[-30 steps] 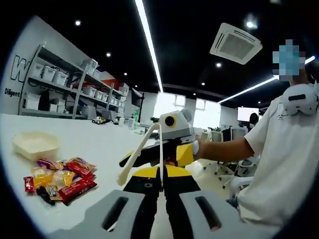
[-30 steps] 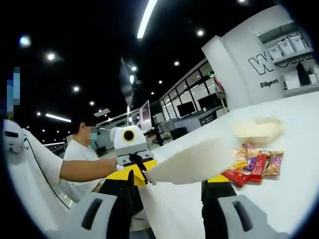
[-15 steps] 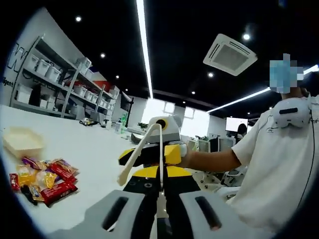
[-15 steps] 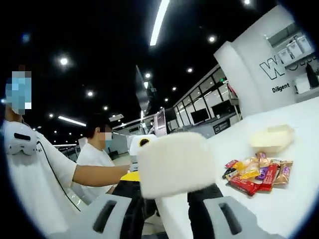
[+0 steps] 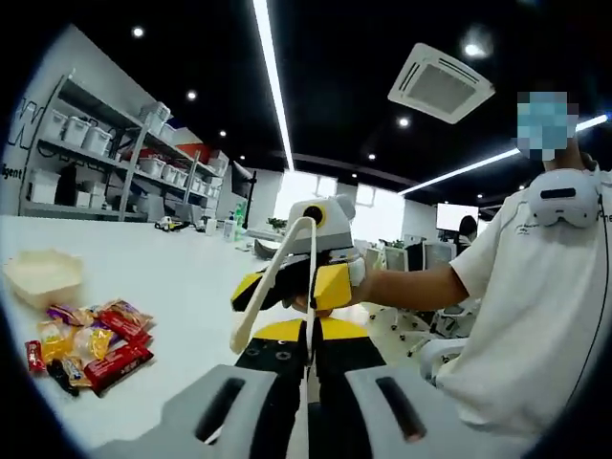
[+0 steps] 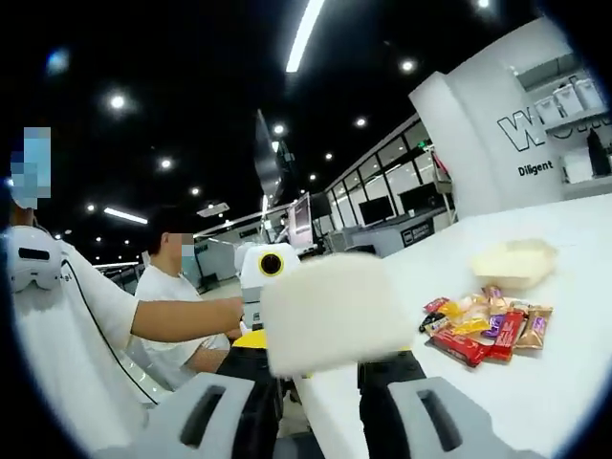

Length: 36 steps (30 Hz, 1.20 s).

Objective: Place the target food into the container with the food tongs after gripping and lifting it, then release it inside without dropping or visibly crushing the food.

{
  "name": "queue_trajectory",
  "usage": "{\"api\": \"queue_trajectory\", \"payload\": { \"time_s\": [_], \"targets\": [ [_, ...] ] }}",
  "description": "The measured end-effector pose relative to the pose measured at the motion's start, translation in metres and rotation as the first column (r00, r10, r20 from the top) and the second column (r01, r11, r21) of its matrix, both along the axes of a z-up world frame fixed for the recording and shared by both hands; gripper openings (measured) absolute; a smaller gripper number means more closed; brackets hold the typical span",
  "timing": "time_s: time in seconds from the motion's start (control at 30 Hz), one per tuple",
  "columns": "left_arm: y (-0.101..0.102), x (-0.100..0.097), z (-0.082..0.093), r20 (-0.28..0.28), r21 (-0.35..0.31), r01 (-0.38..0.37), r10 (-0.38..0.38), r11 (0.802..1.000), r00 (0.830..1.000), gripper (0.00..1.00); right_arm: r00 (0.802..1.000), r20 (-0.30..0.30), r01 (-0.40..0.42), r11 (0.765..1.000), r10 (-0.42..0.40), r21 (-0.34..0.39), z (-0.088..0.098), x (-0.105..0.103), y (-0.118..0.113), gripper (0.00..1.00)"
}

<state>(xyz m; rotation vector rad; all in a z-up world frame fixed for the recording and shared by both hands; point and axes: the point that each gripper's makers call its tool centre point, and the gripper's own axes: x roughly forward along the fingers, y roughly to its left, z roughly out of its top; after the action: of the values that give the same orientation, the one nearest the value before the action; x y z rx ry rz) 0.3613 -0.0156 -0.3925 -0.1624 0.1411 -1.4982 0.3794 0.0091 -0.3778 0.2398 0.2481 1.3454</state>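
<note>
Cream food tongs [image 5: 271, 282] span the air between my two grippers, with their joined end far from the left gripper. My left gripper [image 5: 308, 349] is shut on one tong arm. The right gripper [image 5: 320, 273], held in a hand, meets the joined end. In the right gripper view the tongs [image 6: 330, 311] are a big blurred white block, and my right gripper [image 6: 317, 363] is shut on them. The left gripper [image 6: 263, 277] shows behind. A pile of wrapped snacks [image 5: 91, 339] [image 6: 483, 325] lies on the white table. Just beyond it stands a cream container [image 5: 43, 277] [image 6: 512, 263].
The white table [image 5: 182, 277] stretches away towards shelves with bins [image 5: 115, 163]. A person in a white shirt [image 5: 535, 316] stands close on the right of the left gripper view. Another person [image 6: 177, 287] is behind. The table edge [image 6: 335, 421] runs near my right gripper.
The right gripper's jaws have drawn in around the tongs since a second ago. Both views have shifted a little; the snacks and the container lie as before.
</note>
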Motion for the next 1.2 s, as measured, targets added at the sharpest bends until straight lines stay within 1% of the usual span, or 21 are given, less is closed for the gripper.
{"api": "queue_trajectory", "payload": {
  "time_s": [0.07, 0.3, 0.37, 0.4, 0.47, 0.5, 0.63, 0.7, 0.73, 0.77, 0.8, 0.87, 0.97, 1.07, 1.13, 1.17, 1.2],
  "targets": [
    [-0.002, -0.001, -0.004, -0.001, 0.009, 0.0, 0.0, 1.0, 1.0, 0.03, 1.0, 0.005, 0.003, 1.0, -0.003, -0.006, 0.001, 0.0, 0.0, 0.24],
    [-0.005, -0.003, -0.005, -0.008, 0.019, -0.002, 0.002, 1.0, 1.0, 0.02, 1.0, 0.007, 0.012, 1.0, -0.012, -0.018, 0.004, 0.0, 0.002, 0.23],
    [-0.006, -0.004, -0.006, 0.005, 0.017, -0.005, 0.005, 1.0, 1.0, 0.02, 1.0, 0.002, 0.012, 1.0, -0.012, -0.014, 0.004, 0.001, 0.002, 0.24],
    [-0.007, -0.006, -0.006, 0.008, 0.009, -0.005, 0.004, 1.0, 1.0, 0.02, 1.0, -0.008, 0.012, 1.0, -0.012, -0.003, 0.006, 0.0, 0.002, 0.24],
    [-0.009, -0.008, -0.002, -0.01, -0.017, 0.003, -0.003, 1.0, 1.0, 0.01, 1.0, -0.021, 0.005, 1.0, -0.005, 0.017, 0.009, -0.001, 0.003, 0.25],
    [-0.009, -0.007, -0.002, -0.003, -0.027, -0.002, 0.002, 1.0, 1.0, 0.01, 1.0, -0.021, 0.007, 1.0, -0.007, 0.018, 0.009, 0.0, 0.002, 0.25],
    [-0.01, -0.007, 0.0, -0.01, -0.045, -0.004, 0.004, 0.999, 1.0, 0.01, 0.999, -0.033, 0.011, 1.0, -0.01, 0.023, 0.009, 0.001, 0.004, 0.26],
    [-0.011, -0.007, 0.004, -0.022, -0.072, -0.003, 0.001, 0.997, 1.0, 0.01, 0.999, -0.037, 0.007, 0.999, -0.006, 0.037, 0.011, 0.0, 0.005, 0.27],
    [-0.012, -0.007, 0.008, -0.027, -0.099, -0.008, 0.005, 0.995, 1.0, 0.01, 0.999, -0.04, 0.008, 0.999, -0.006, 0.046, 0.012, 0.0, 0.006, 0.27],
    [-0.012, -0.007, 0.009, -0.029, -0.104, -0.008, 0.005, 0.995, 1.0, 0.01, 0.999, -0.042, 0.006, 0.999, -0.004, 0.049, 0.012, 0.0, 0.007, 0.28],
    [-0.012, -0.006, 0.012, -0.03, -0.128, -0.011, 0.008, 0.992, 1.0, 0.01, 0.999, -0.044, 0.003, 0.999, -0.001, 0.048, 0.012, 0.0, 0.009, 0.28],
    [-0.012, -0.006, 0.015, -0.032, -0.152, -0.013, 0.008, 0.988, 0.999, 0.01, 0.999, -0.042, -0.002, 0.999, 0.003, 0.042, 0.011, -0.001, 0.011, 0.29],
    [-0.012, -0.006, 0.014, -0.041, -0.156, -0.017, 0.01, 0.988, 0.999, 0.01, 1.0, -0.026, -0.002, 1.0, 0.002, 0.022, 0.008, -0.001, 0.012, 0.29],
    [-0.011, -0.005, 0.012, -0.047, -0.152, -0.017, 0.01, 0.988, 0.999, 0.01, 0.999, -0.042, -0.007, 1.0, 0.008, 0.022, 0.006, -0.001, 0.012, 0.29],
    [-0.011, -0.006, 0.015, -0.05, -0.175, -0.017, 0.009, 0.984, 0.999, 0.01, 0.999, -0.047, -0.007, 0.999, 0.009, 0.037, 0.009, -0.001, 0.012, 0.3],
    [-0.011, -0.005, 0.015, -0.039, -0.184, -0.021, 0.014, 0.983, 0.999, 0.01, 0.999, -0.05, -0.004, 0.999, 0.006, 0.042, 0.009, 0.0, 0.012, 0.3],
    [-0.011, -0.004, 0.016, -0.051, -0.196, -0.023, 0.014, 0.98, 0.999, 0.01, 0.999, -0.05, -0.002, 0.999, 0.004, 0.045, 0.01, 0.0, 0.013, 0.29]
  ]
}}
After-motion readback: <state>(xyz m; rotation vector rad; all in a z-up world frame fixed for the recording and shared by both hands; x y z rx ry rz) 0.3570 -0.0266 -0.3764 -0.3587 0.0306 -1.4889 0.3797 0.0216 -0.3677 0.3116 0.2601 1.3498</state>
